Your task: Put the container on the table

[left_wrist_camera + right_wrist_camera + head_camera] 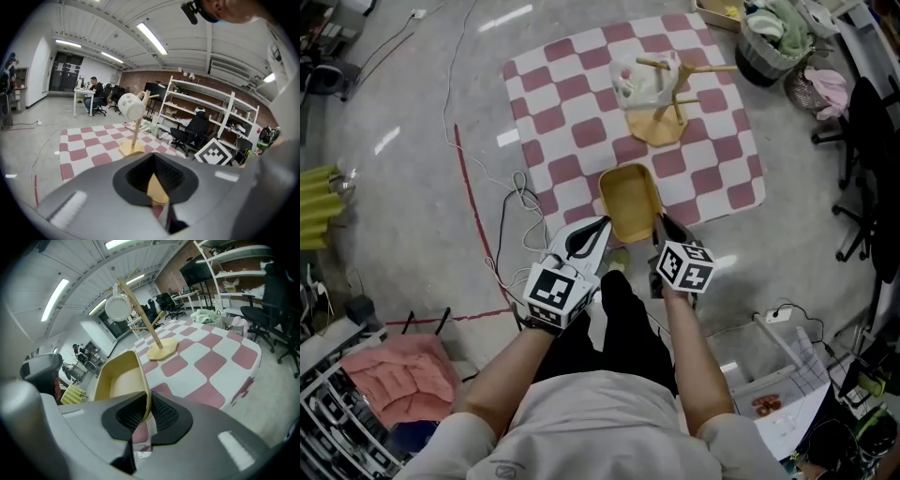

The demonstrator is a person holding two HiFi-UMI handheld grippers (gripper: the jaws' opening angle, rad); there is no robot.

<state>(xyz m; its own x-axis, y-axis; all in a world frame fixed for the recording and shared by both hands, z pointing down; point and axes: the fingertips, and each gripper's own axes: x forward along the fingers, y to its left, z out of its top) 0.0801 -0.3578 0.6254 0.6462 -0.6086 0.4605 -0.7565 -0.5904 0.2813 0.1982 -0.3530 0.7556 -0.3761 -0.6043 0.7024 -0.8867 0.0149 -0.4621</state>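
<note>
A shallow yellow container [630, 200] hangs over the near edge of the table, which is covered by a red-and-white checked cloth [572, 141]. My left gripper [602, 228] is shut on its near left rim, and the rim shows as a yellow sliver [157, 187] between the jaws. On the near right rim my right gripper [662, 225] is shut too; in the right gripper view the container [119, 380] tilts away from the clamped edge. Further back on the cloth stands a wooden mug tree [662, 105] with a white mug [130, 106].
Cables [511, 202] and a red tape line [473, 197] run over the grey floor left of the table. A dark basket of cloths [772, 42] and office chairs [870, 141] stand at the right. Pink fabric on a rack [389, 370] lies near left.
</note>
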